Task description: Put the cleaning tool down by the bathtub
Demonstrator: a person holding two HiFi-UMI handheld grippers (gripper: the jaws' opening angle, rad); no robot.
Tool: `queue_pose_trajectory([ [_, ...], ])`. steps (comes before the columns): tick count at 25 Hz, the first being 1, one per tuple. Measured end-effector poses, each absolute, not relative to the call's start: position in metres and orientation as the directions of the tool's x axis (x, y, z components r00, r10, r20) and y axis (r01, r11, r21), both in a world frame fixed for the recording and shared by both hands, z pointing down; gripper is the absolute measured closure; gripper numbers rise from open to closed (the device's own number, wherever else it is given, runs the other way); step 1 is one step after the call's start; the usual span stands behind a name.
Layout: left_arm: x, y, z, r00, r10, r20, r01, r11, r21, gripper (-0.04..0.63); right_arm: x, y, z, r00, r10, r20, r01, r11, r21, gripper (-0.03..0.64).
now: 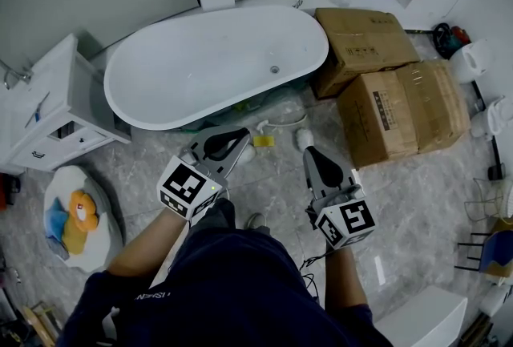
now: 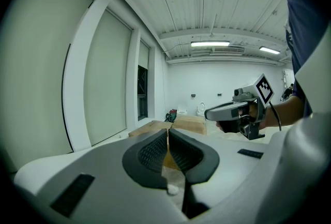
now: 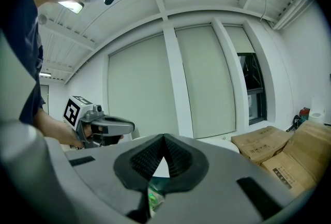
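The white bathtub (image 1: 216,57) stands at the back of the marble floor. Close to its near side a small yellow piece (image 1: 264,140) of the cleaning tool lies on the floor, with a white rounded part (image 1: 303,137) beside it. My left gripper (image 1: 240,137) hovers just left of the yellow piece, its jaws shut with nothing between them. Seen along its own jaws, the left gripper (image 2: 168,132) has its pads meeting, with a yellowish patch (image 2: 168,162) below them. My right gripper (image 1: 309,151) is just behind the white part. In its own view the right gripper (image 3: 164,137) also has its pads together and holds nothing.
Two cardboard boxes (image 1: 362,42) (image 1: 405,113) stand right of the tub. A white cabinet (image 1: 56,109) is at the left, and before it lies a white dish (image 1: 96,245) with orange and blue items. A white kettle (image 1: 473,58) stands far right.
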State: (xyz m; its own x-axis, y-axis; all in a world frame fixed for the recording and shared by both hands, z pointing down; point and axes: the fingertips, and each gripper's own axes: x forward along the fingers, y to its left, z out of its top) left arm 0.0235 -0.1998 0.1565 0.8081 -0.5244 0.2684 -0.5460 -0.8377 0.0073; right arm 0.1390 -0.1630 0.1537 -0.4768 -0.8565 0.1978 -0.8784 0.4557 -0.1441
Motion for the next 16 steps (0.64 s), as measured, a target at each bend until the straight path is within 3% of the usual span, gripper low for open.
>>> queue_pose_trajectory([
  [16,0.0288,-0.2021,0.153,0.803,-0.537,0.259,-0.556,-0.831,0.0,0.558,0.1453,-0.1657,0.1525,-0.477,-0.859,0.189,-0.878,0.457,-0.14,0.614],
])
